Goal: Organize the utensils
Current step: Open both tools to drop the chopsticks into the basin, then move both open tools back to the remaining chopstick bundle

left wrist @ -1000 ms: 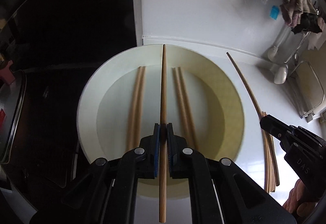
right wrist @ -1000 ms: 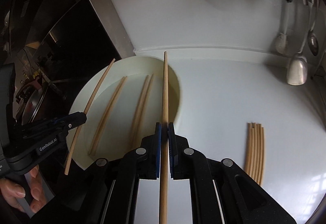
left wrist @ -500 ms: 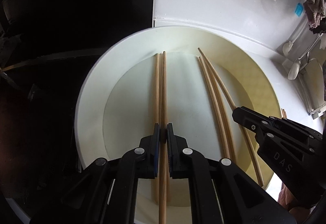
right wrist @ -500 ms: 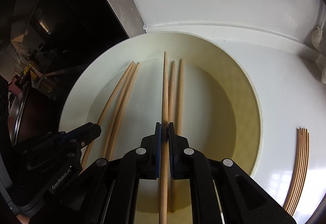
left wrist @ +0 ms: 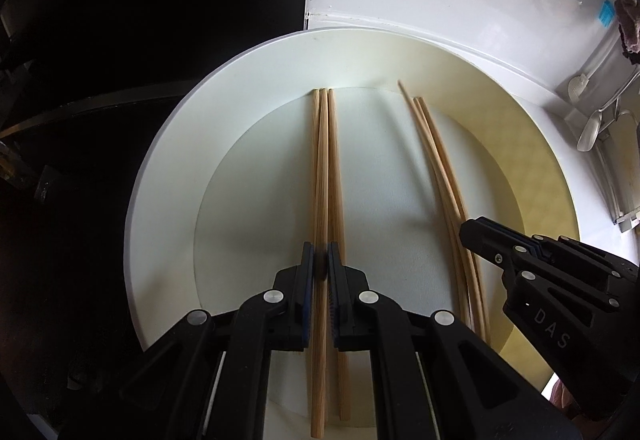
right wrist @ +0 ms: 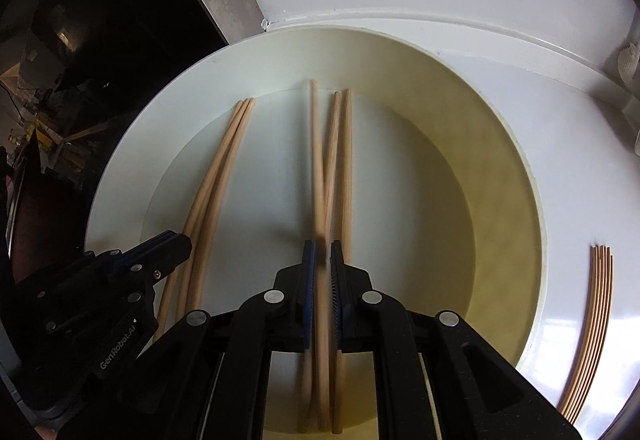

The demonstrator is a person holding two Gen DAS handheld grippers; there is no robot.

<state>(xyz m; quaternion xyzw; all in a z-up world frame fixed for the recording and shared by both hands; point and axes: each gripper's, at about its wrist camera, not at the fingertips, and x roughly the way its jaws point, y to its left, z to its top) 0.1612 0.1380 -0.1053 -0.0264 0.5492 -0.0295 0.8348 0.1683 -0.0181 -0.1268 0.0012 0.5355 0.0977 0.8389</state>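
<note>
A wide white bowl (left wrist: pixel 168 176) (right wrist: pixel 120 168) holds two groups of wooden chopsticks. In the left wrist view my left gripper (left wrist: pixel 321 260) hangs low over the left group (left wrist: pixel 326 168), jaws slightly parted around one chopstick lying with two others. In the right wrist view my right gripper (right wrist: pixel 322 260) has its jaws slightly parted around a blurred chopstick (right wrist: pixel 316 160) beside two others (right wrist: pixel 344 168). Each gripper shows in the other's view: the right one (left wrist: pixel 472 230), the left one (right wrist: pixel 176 244).
A bundle of several chopsticks (right wrist: pixel 592 324) lies on the white counter right of the bowl. Spoons (left wrist: pixel 590 132) hang at the far right. A dark stove area (left wrist: pixel 100 80) lies left of the bowl.
Both grippers came down into the bowl with their chopsticks and the jaws have parted slightly. The left chopstick now lies with its group; the right one is blurred, moving.
</note>
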